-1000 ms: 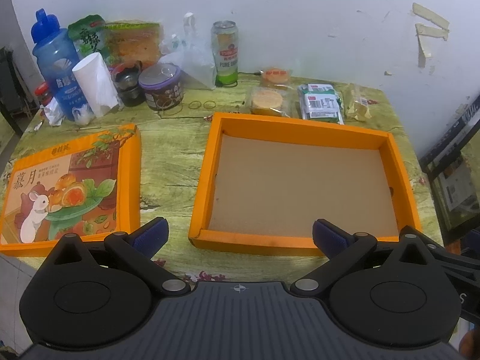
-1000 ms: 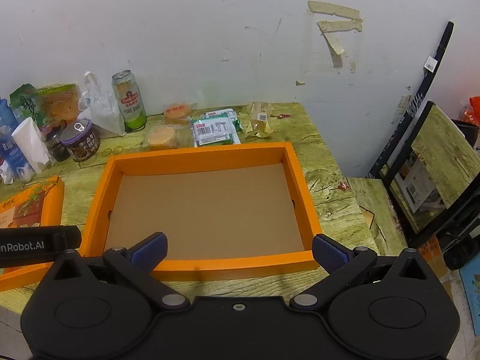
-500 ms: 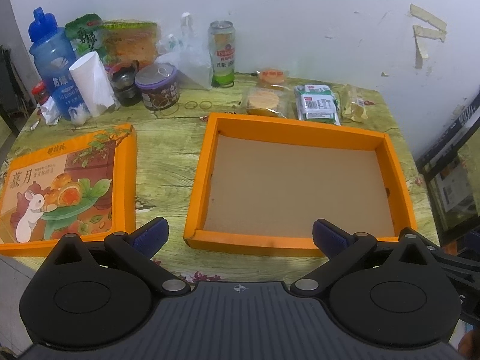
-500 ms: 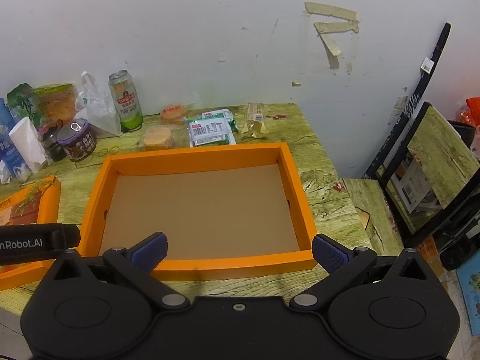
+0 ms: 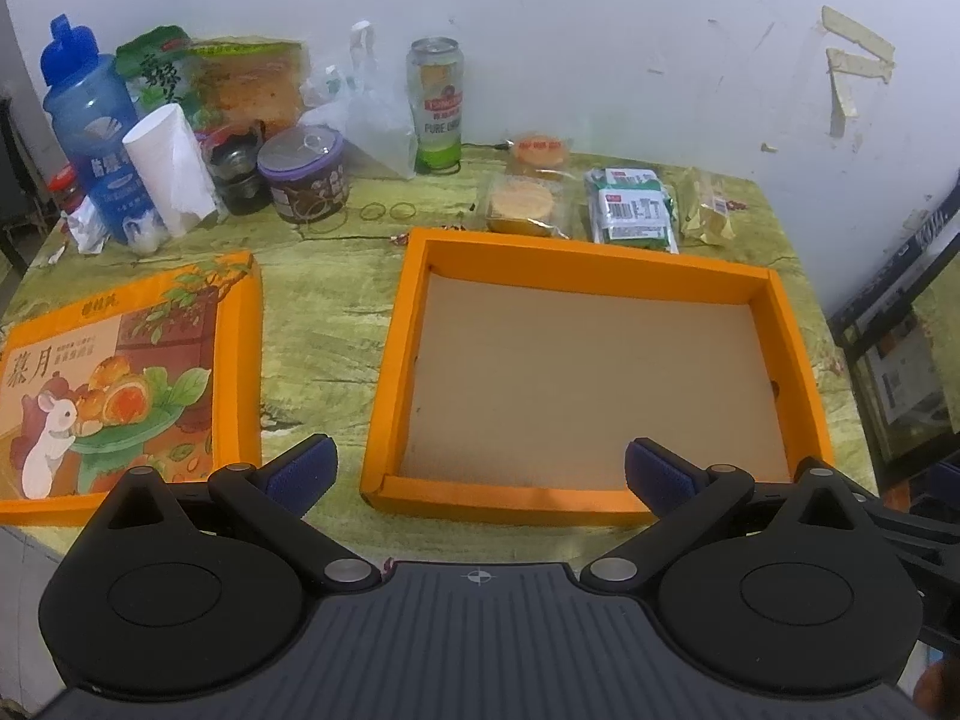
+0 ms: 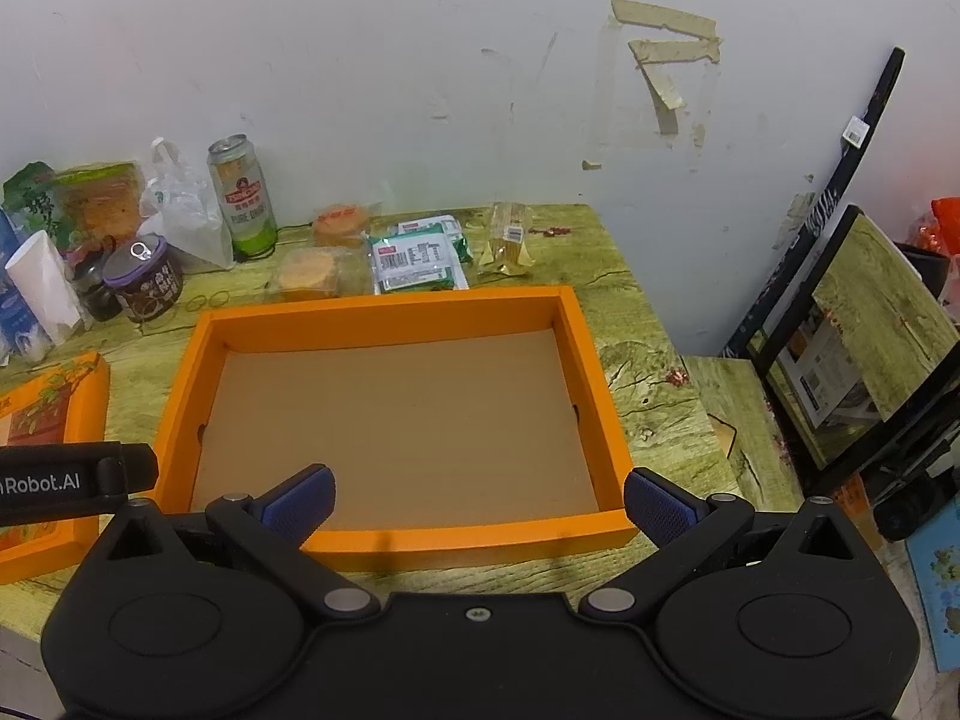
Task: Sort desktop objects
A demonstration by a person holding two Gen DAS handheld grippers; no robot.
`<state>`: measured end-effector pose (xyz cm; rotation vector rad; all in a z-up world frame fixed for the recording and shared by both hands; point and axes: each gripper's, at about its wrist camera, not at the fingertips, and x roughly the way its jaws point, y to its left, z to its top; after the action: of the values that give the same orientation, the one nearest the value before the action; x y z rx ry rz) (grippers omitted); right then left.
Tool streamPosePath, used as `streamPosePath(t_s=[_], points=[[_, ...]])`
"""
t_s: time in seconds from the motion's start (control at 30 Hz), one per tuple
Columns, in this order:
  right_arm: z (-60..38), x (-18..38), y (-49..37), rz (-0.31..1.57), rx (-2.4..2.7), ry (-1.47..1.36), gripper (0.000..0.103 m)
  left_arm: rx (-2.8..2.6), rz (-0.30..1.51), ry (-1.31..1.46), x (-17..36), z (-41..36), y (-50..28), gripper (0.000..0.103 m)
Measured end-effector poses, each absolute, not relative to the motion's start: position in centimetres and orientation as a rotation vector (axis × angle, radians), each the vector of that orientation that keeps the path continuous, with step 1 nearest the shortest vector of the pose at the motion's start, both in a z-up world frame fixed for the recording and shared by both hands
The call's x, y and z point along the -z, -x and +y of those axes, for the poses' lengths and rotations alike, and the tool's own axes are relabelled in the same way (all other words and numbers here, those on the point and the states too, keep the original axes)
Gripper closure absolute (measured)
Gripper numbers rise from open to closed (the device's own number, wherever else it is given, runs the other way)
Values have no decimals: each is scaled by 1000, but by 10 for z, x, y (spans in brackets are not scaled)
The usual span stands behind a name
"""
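Observation:
An empty orange box tray (image 5: 798, 360) (image 6: 588, 354) lies in the middle of the green table. Behind it lie snack packets: a round pastry in clear wrap (image 5: 521, 204) (image 6: 309, 270), an orange-labelled cake (image 5: 540, 150) (image 6: 342, 219), a green packet (image 5: 633, 213) (image 6: 417, 261) and a yellowish packet (image 5: 708, 207) (image 6: 507, 240). My left gripper (image 5: 477, 471) is open and empty over the tray's near edge. My right gripper (image 6: 477, 495) is open and empty over the same near edge.
The box lid with a rabbit picture (image 5: 120, 372) (image 6: 42, 414) lies left. At the back left stand a blue bottle (image 5: 90, 120), white paper roll (image 5: 171, 168), purple-lidded tub (image 5: 306, 174) (image 6: 144, 282), plastic bag (image 5: 372, 114) and green can (image 5: 437, 105) (image 6: 243, 198). A chair (image 6: 852, 324) stands right.
Both grippers have drawn back and up a little from the table. The tray and packets look slightly farther away. Both jaws stay open and nothing was picked up.

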<state>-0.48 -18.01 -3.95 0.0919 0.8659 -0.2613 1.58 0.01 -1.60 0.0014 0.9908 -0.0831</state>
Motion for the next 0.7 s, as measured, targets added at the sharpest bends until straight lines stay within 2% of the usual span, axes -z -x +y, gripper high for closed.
streamPosePath(t_s=[0.4,0.7], points=[[-172,42,-4,867,328,-113,1,147,1001,-25,22,4,-41,0],[-170,39,-26,839,368,-130,0,300,941,28,20,23,-49,0]])
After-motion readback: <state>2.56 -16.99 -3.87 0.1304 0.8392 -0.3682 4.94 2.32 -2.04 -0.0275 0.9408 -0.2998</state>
